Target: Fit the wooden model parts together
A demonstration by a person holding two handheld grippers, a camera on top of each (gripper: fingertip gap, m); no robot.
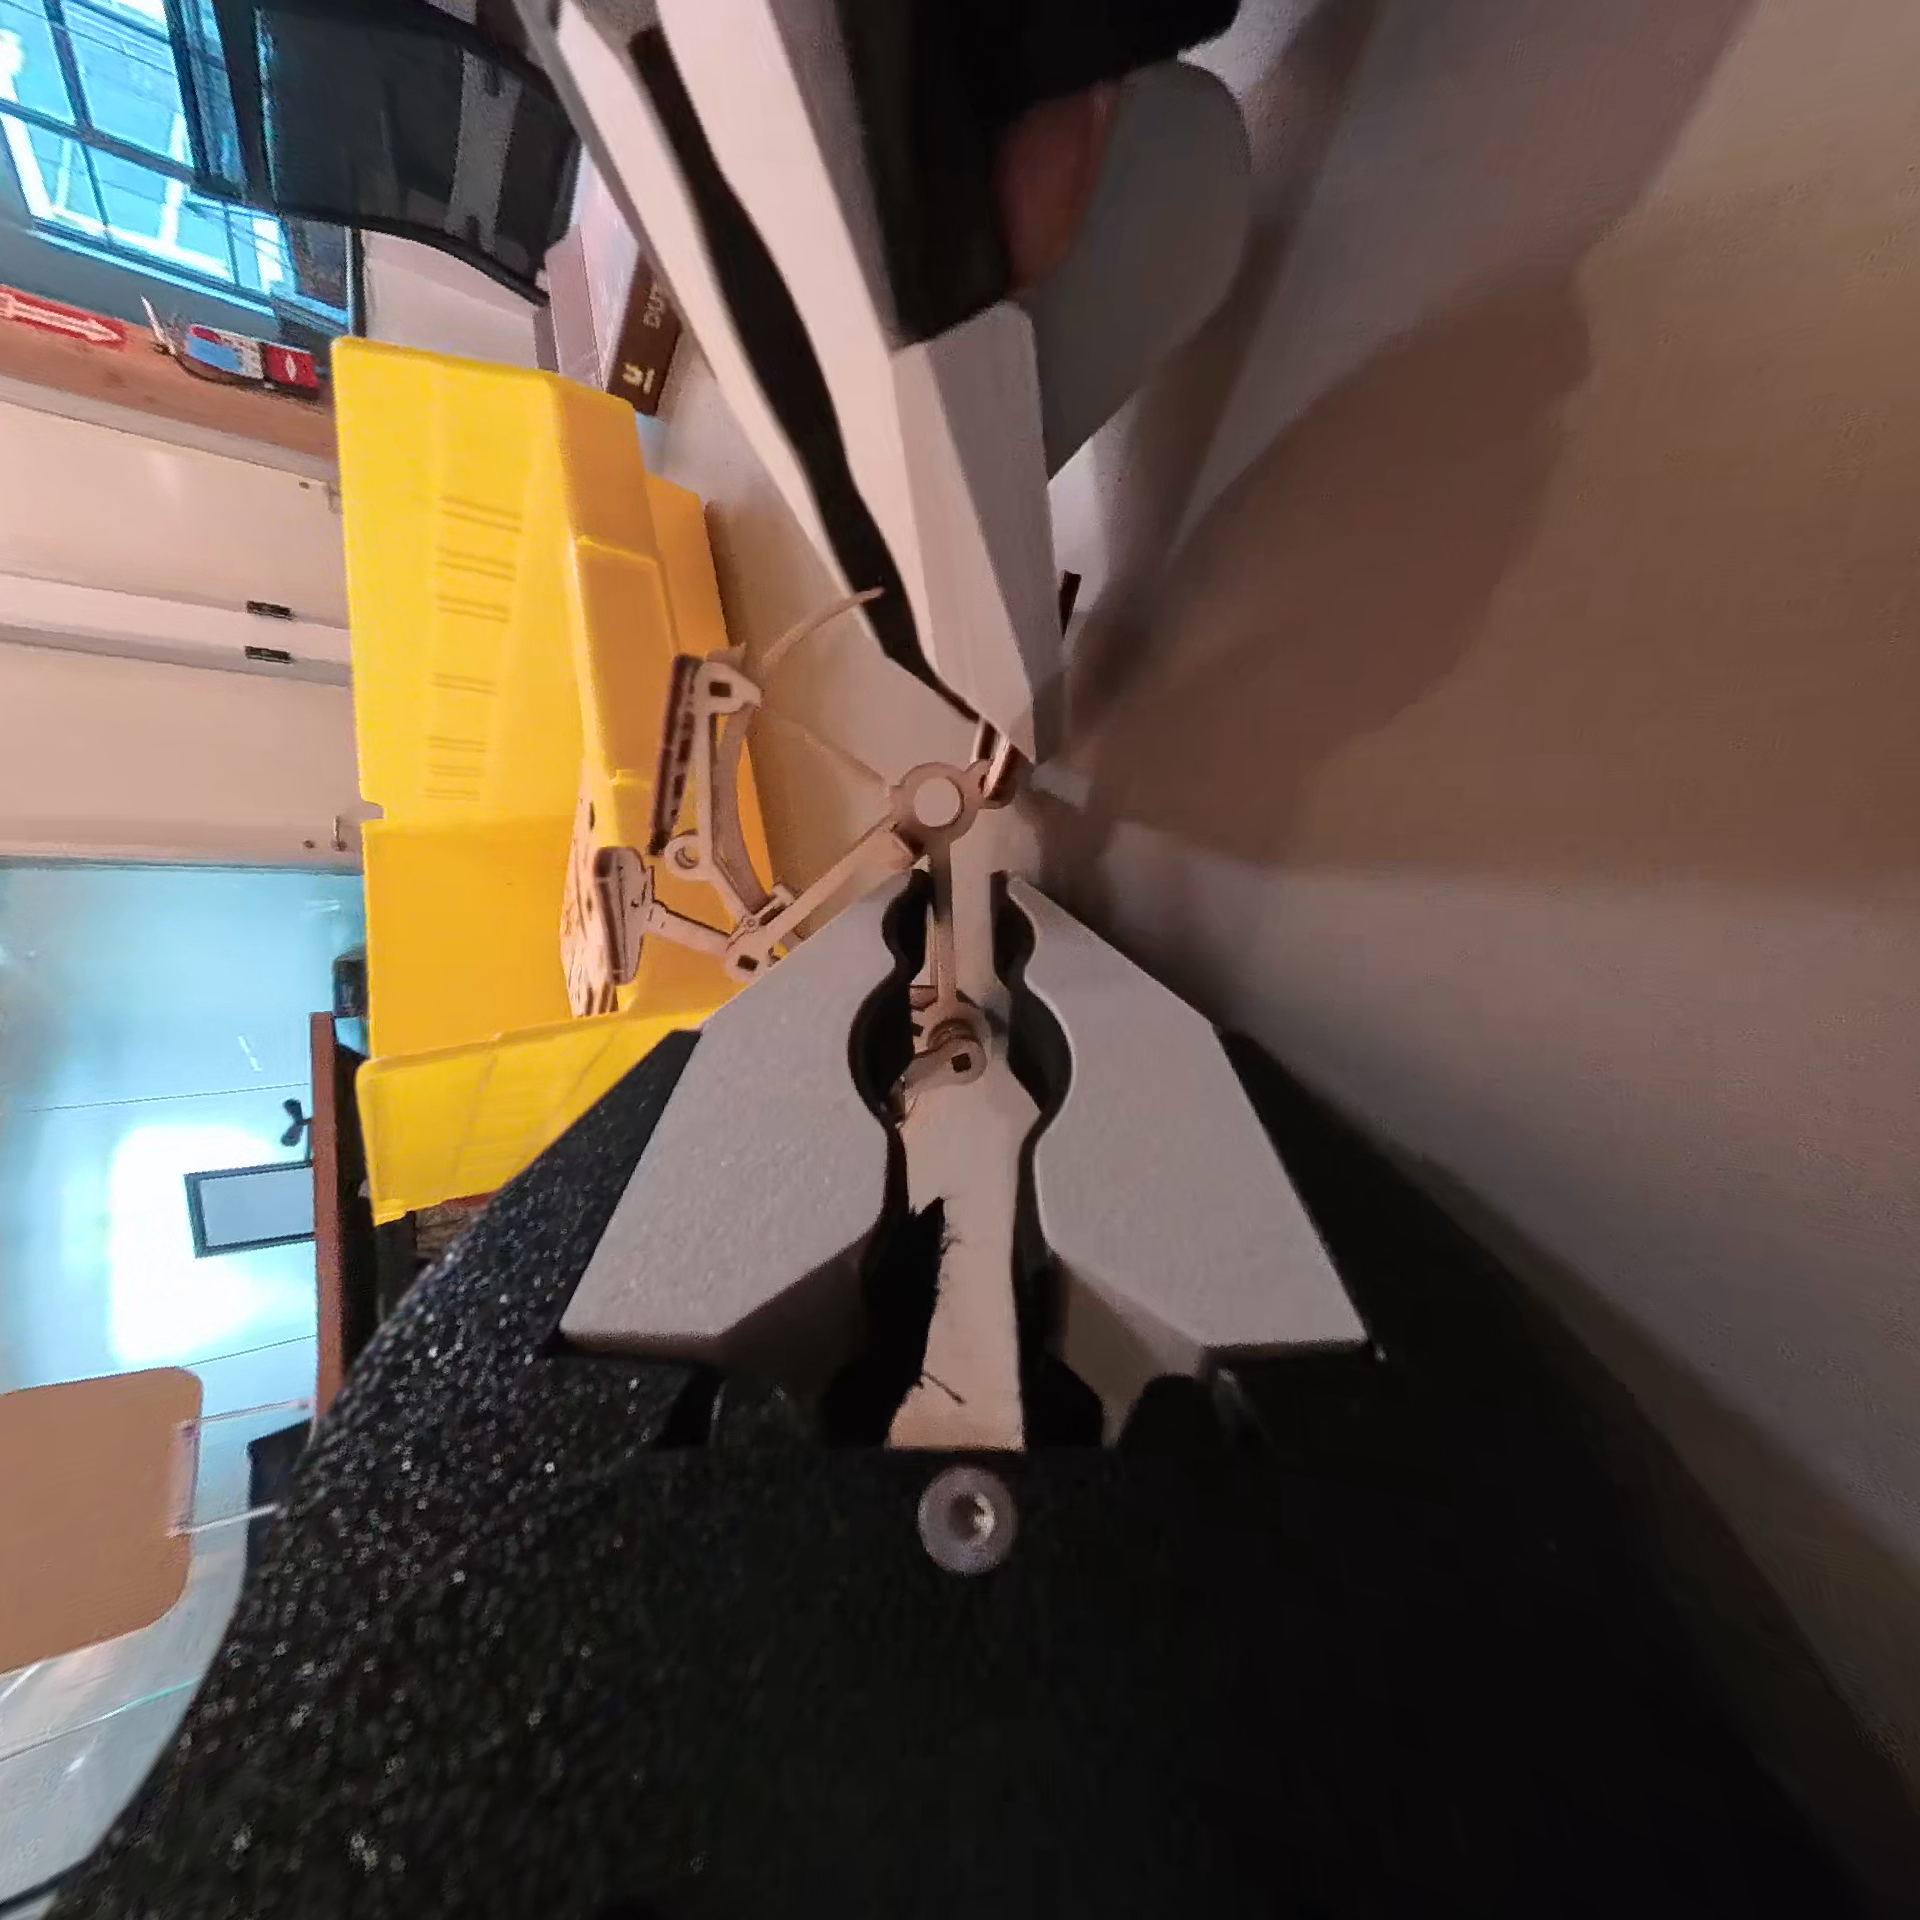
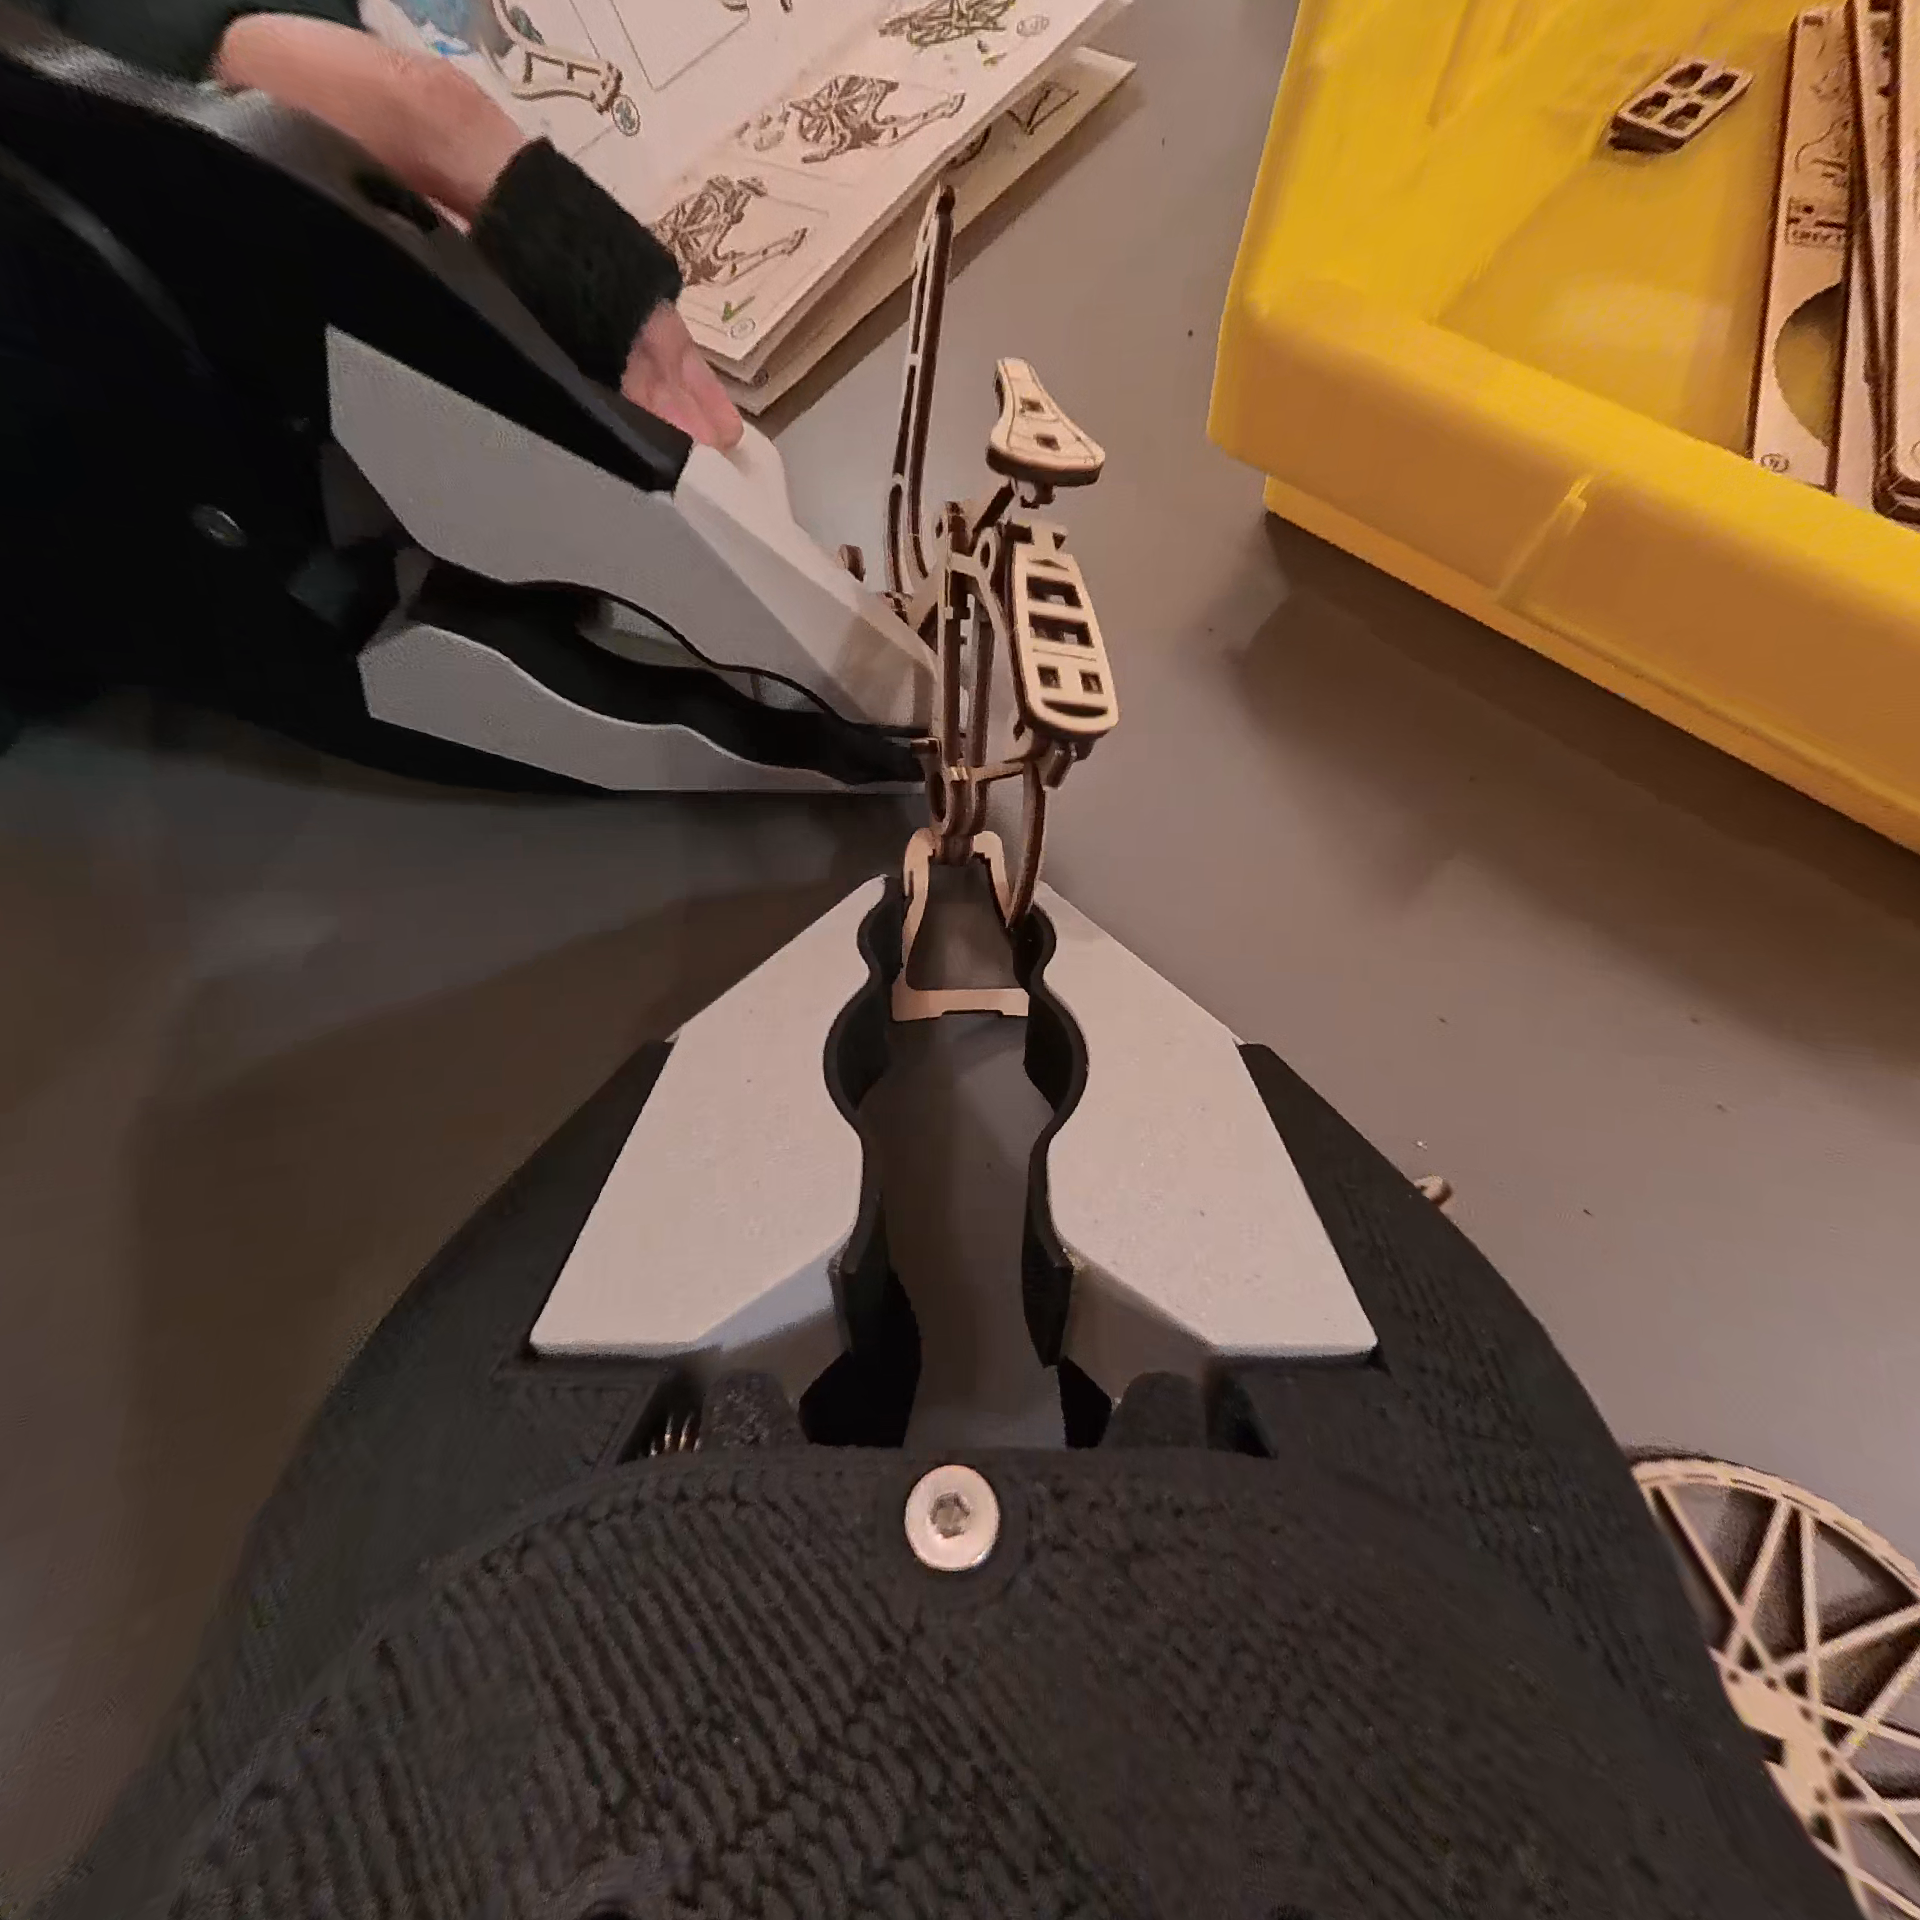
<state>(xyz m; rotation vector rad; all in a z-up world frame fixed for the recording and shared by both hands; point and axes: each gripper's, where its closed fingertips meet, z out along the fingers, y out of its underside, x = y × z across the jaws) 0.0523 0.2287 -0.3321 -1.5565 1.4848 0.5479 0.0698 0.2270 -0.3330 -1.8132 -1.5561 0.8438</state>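
Note:
A partly built wooden model [image 2: 1023, 613], a frame of thin struts with a saddle and a slotted plate, stands upright over the grey table [image 2: 312, 935]. My right gripper [image 2: 961, 899] is shut on the fork-shaped wooden part [image 2: 951, 1003] at the model's lower end. My left gripper [image 2: 904, 717] comes in from the left, shut on the frame's side. In the left wrist view my left gripper [image 1: 958, 888] is shut on a thin strut [image 1: 951, 966] below the round hub [image 1: 935, 800]. The right gripper's tips [image 1: 1008, 743] meet the hub from above.
A yellow bin [image 2: 1455, 436] at the right holds wooden part sheets [image 2: 1829, 312] and a small loose piece [image 2: 1678, 104]. An open instruction booklet [image 2: 831, 156] lies at the back. A spoked wooden wheel [image 2: 1787, 1683] lies at the near right. A person's hand [image 2: 675, 384] holds the left gripper. Left and right tips are no more than a few centimetres apart.

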